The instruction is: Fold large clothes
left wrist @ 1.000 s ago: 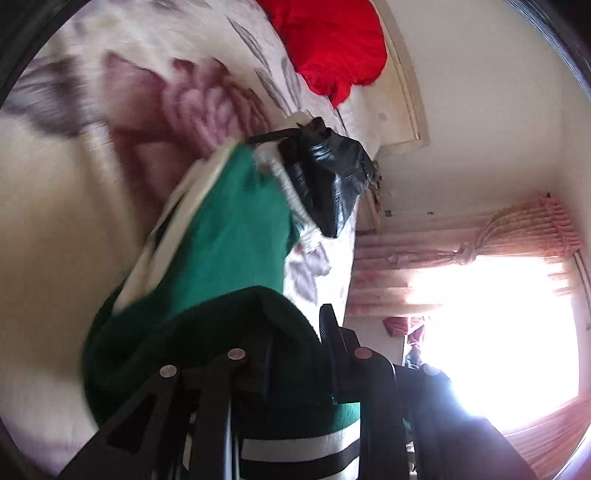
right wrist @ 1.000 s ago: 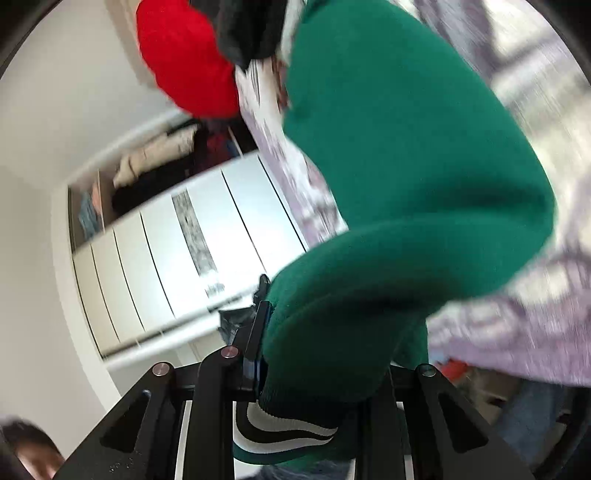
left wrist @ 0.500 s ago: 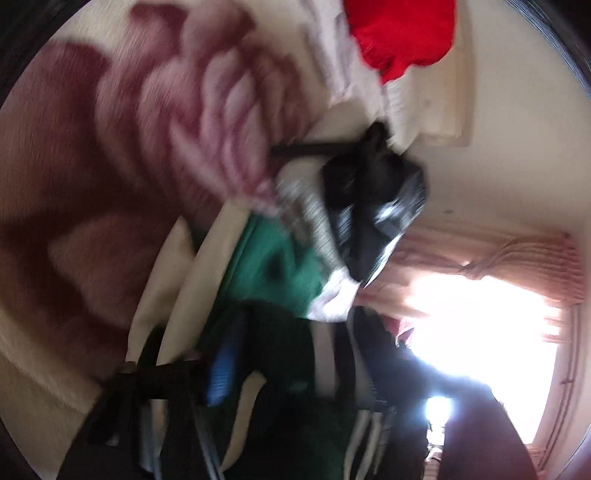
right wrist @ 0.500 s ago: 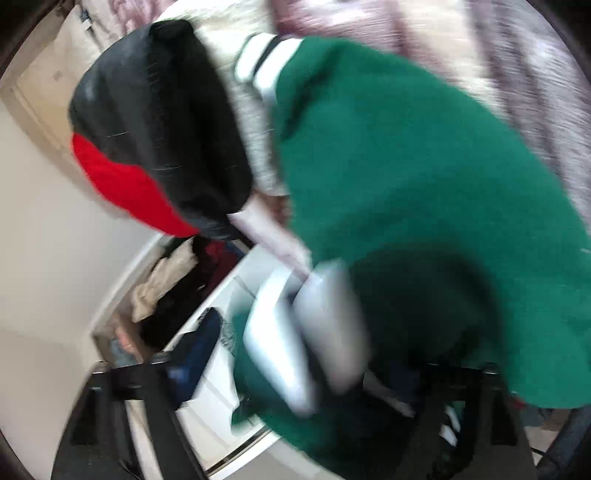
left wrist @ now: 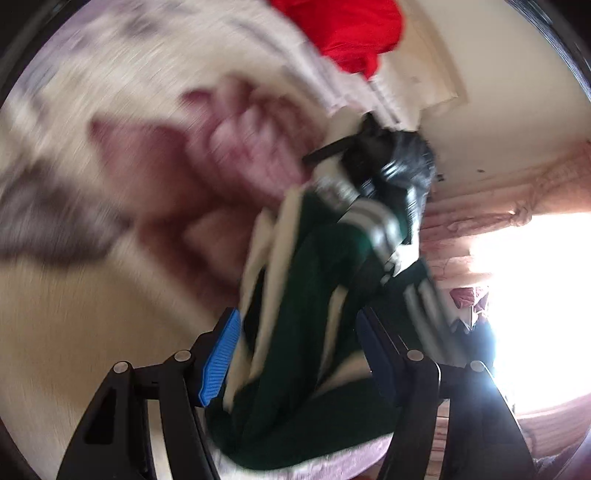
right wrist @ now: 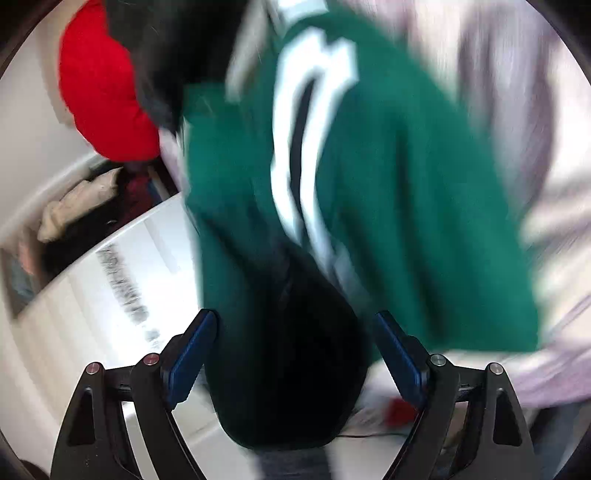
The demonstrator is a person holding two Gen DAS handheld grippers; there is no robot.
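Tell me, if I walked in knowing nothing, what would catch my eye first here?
Probably the green garment with white stripes, lying on the flowered bedspread right ahead of both open grippers. Next, the bright red bundle farther up the bed, with a shiny black item between it and the green cloth. The blazing window fills the left view's right side.

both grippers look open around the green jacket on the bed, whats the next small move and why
Probably draw both grippers back clear of the cloth. The left gripper and right gripper both stand open, pads off the green jacket, which lies bunched between their fingers on the floral bedspread. Once clear, its shape can be judged for the next fold, though motion blur hides detail.
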